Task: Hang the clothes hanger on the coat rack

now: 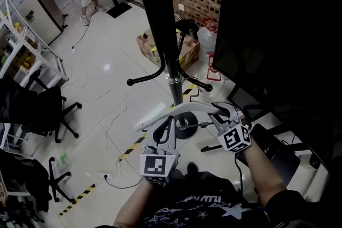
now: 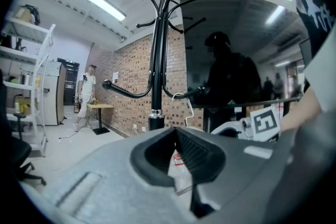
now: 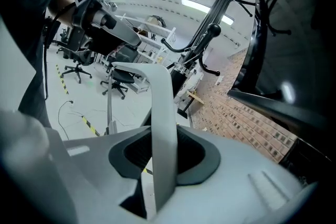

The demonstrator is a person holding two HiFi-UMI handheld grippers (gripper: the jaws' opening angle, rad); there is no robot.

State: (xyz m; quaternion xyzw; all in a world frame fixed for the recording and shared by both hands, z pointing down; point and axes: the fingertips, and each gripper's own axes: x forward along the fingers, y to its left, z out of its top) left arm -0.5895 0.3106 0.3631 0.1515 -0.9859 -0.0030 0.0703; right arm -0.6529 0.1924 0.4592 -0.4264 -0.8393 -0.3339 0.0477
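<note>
Clamping falls to the right gripper (image 1: 222, 112): its jaws are closed on 1 arm of the white clothes hanger (image 1: 173, 112), gripped off-centre, probably so the top is free to reach a peg. The hanger lies roughly level, low and just in front of the coat rack (image 1: 163, 34) pole, beneath the 2 lower pegs (image 1: 143, 80) and hung on neither. The left gripper (image 1: 170, 121) sits just beside the hanger's other arm, jaws drawn together on nothing, likely ready to steady it. I judge the hanger must be lifted and its hook, which I cannot make out clearly, guided over a peg.
</note>
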